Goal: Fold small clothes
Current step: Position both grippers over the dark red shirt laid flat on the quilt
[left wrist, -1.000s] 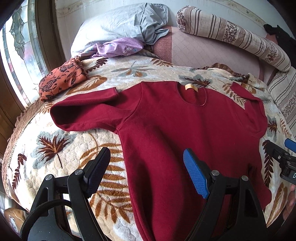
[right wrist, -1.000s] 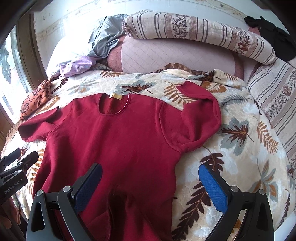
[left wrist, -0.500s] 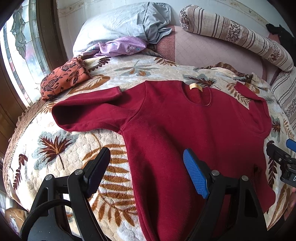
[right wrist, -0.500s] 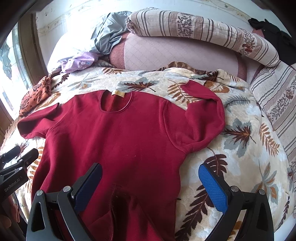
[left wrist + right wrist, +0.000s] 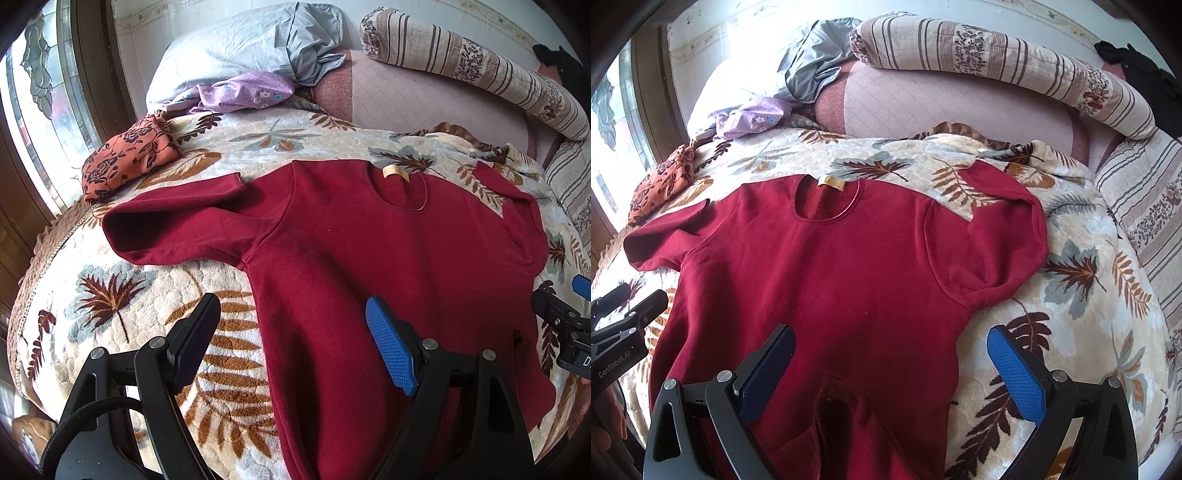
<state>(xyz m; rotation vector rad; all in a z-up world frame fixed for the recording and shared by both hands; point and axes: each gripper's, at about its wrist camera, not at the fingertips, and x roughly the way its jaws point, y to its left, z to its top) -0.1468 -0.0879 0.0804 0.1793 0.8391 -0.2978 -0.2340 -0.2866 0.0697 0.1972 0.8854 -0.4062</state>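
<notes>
Bright daylight floods from the window (image 5: 40,122), overexposed; edges bend, dark corners.

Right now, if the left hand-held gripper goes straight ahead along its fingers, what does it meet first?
Probably the dark red fleece top spread on the leaf-patterned blanket: the open left hand-held gripper points at its side edge below the sleeve. Depth is unclear.

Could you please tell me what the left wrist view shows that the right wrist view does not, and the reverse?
Only the left wrist view shows the left tool open over the shirt's side edge. Only the right wrist view shows the right tool open over the shirt's other side, and the striped cushion stretching along the bed's side. Both share the dark red shirt lying flat on the leaf-print blanket, the orange floral cloth and the striped bolster.
</notes>
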